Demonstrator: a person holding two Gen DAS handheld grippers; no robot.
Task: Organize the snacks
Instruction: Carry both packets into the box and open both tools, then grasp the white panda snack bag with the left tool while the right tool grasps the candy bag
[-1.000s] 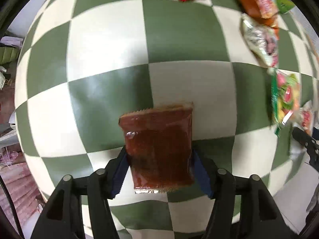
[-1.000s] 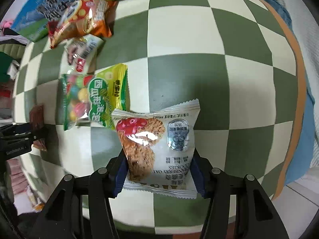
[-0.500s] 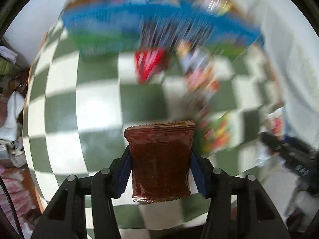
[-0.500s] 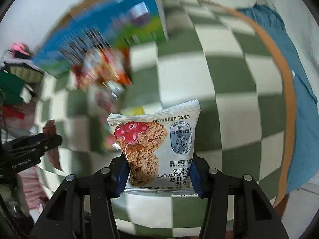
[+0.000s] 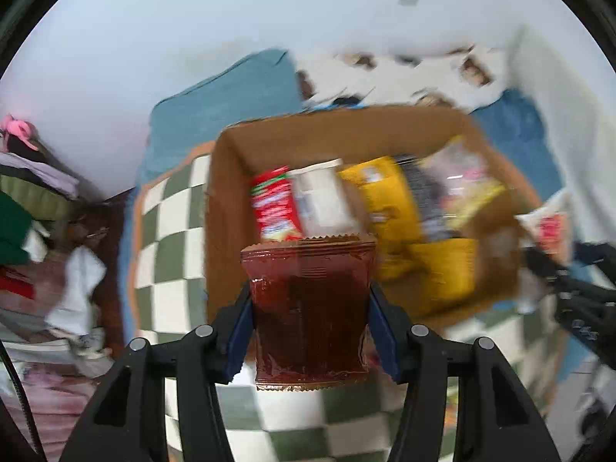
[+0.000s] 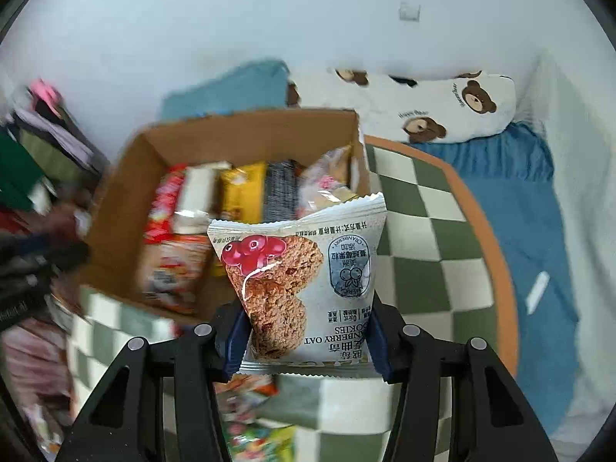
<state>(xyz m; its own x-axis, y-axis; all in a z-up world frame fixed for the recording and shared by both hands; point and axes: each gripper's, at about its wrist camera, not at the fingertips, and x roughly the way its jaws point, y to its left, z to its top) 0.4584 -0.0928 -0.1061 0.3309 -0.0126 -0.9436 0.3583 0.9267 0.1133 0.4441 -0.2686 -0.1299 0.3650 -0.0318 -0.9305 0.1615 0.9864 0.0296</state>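
My left gripper (image 5: 310,331) is shut on a dark red translucent snack packet (image 5: 310,308), held in the air in front of an open cardboard box (image 5: 238,146). My right gripper (image 6: 306,338) is shut on a white cranberry oat cookie packet (image 6: 304,281), lifted near the same cardboard box (image 6: 127,177). Inside the box stand several packets: red (image 5: 275,208), white, yellow (image 5: 389,200) and dark ones. At the right edge of the left wrist view the right gripper's black frame and its packet (image 5: 550,227) show.
The box sits on a green-and-white checkered mat (image 6: 423,208) with an orange border, over a blue sheet (image 6: 535,200). A bear-print pillow (image 6: 442,104) lies behind. Loose snack packets (image 6: 254,435) remain on the mat below my right gripper. Piled clothes (image 5: 34,208) are at the left.
Both grippers closed on their packets on the mat, then lifted them and tilted up, so the cardboard box and its contents are now in view ahead.
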